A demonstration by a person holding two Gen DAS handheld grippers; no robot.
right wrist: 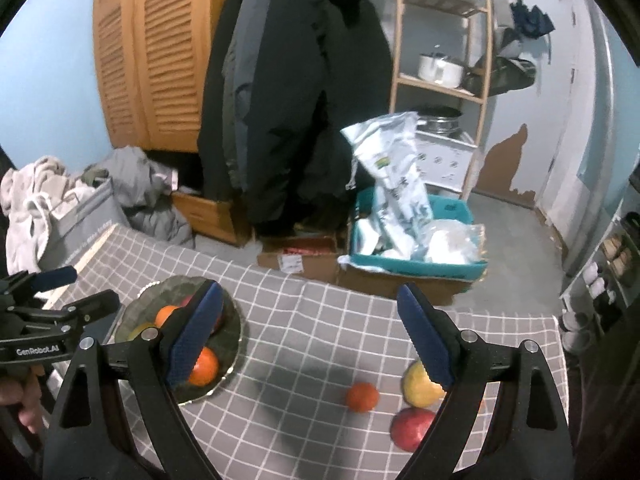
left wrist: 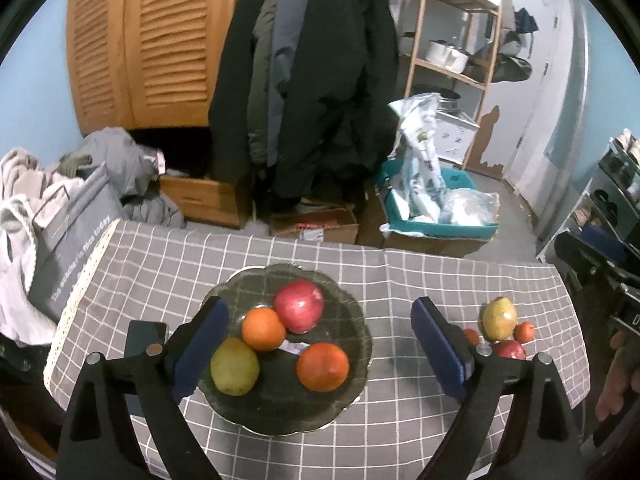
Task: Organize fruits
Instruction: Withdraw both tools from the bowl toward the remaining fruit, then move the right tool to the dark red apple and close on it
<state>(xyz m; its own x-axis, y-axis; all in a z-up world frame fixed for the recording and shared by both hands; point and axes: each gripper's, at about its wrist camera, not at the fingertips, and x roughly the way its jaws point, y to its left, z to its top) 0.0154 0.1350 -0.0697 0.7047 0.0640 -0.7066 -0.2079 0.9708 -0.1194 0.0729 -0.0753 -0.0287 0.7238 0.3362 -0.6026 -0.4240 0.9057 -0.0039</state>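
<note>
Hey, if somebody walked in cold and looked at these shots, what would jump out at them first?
Probably the dark scalloped plate on the grey checked tablecloth, holding a red apple, two oranges and a yellow pear. Next, the loose fruit to its right: a small orange, a yellow pear and a red apple. Both claws, left and right, are open and empty.

My right gripper (right wrist: 308,332) hangs wide open over the checked cloth (right wrist: 304,360). Below sit a small orange (right wrist: 362,397), a yellow pear (right wrist: 420,390) and a red apple (right wrist: 412,428) (the right finger hides part of both). Off left, the glass bowl (right wrist: 234,344) holds fruit, with my left gripper (right wrist: 60,292) beside it.
</note>
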